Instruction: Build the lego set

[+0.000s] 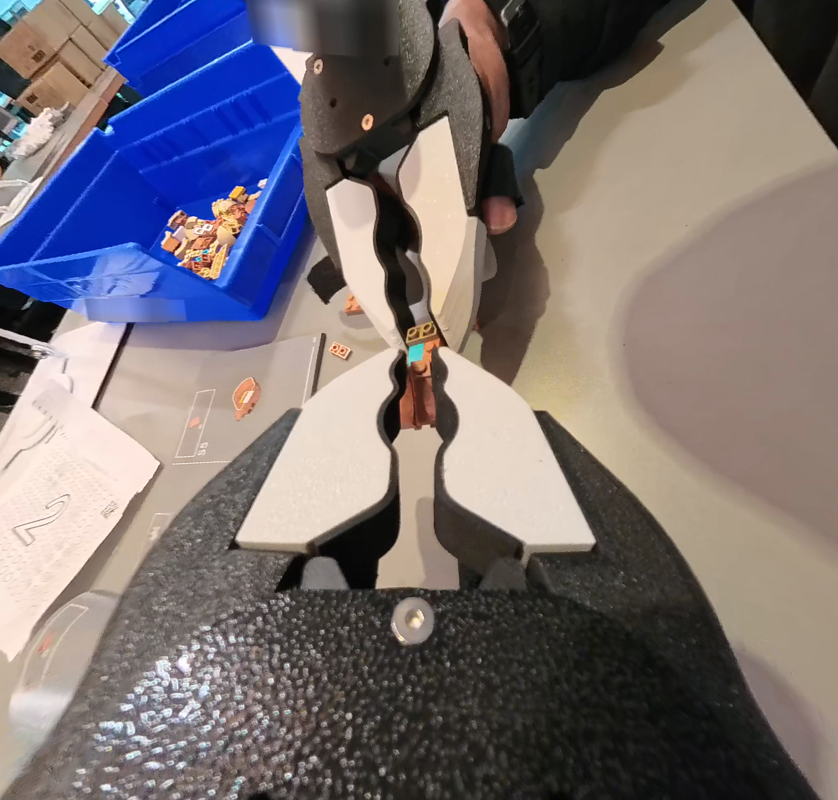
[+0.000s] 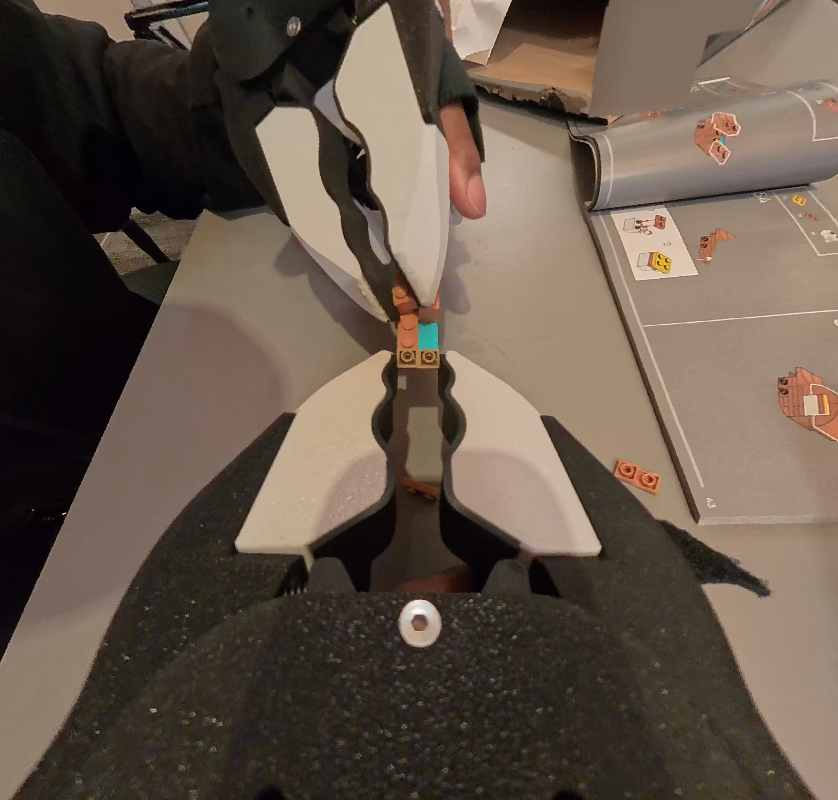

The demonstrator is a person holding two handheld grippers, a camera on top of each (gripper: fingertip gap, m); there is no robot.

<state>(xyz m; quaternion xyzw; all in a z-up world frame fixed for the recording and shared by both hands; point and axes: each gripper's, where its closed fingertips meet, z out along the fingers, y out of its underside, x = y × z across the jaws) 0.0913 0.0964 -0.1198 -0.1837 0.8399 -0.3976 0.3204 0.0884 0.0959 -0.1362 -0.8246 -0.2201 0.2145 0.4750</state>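
Brick assembly (image 2: 418, 341) clamped between left tool (image 1: 418, 356) and right tool (image 2: 418, 360) tips.

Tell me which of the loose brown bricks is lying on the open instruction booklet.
The two-stud brown plate near the booklet's corner; the other loose brown brick lies on the bare table.

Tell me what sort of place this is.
Probably a workbench for building toy-brick sets: blue plastic bins, one holding loose brown and tan bricks, an open grey instruction booklet, and stacked cardboard boxes behind.

Both wrist cameras face each other closely, seemingly sharing the brick assembly (image 1: 419, 370).
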